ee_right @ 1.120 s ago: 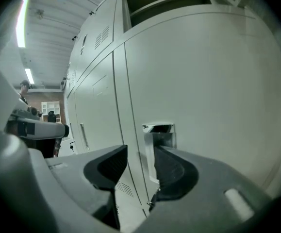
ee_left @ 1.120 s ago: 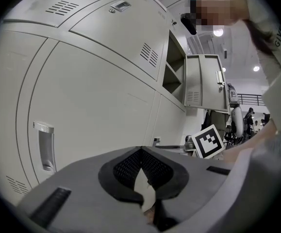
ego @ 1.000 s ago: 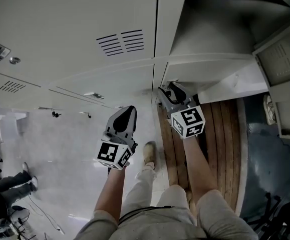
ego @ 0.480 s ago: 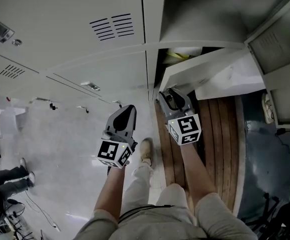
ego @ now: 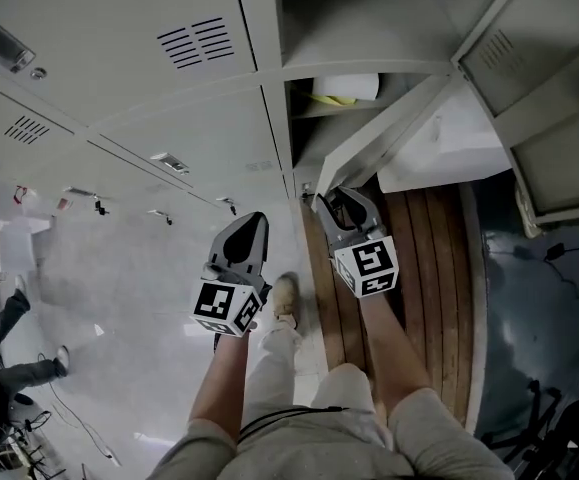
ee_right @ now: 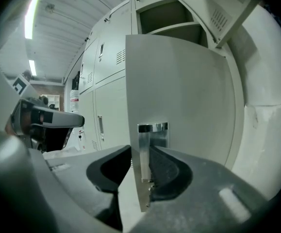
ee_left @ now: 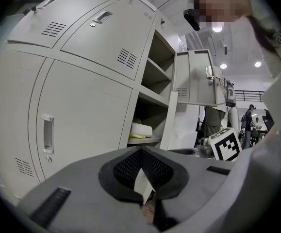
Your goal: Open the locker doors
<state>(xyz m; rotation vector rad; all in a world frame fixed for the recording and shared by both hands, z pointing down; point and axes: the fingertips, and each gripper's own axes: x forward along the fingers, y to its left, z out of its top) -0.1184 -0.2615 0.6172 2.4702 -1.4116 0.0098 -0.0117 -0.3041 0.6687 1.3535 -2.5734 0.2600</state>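
Locker door (ee_right: pixel 189 96) prob pinched, R hand-held gripper (ee_right: pixel 140 150) closing

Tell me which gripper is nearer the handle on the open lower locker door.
Right. The right gripper has just been closing its jaws and now pinches the door handle between them. The left gripper, jaws together, hangs before the closed lockers, apart from that handle.

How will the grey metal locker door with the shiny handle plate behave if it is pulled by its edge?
The grey metal locker door probably stays stiff: its flat sheet shows no bend. It likely swings easily, since it already stands open. Its shiny handle plate may be slippery.
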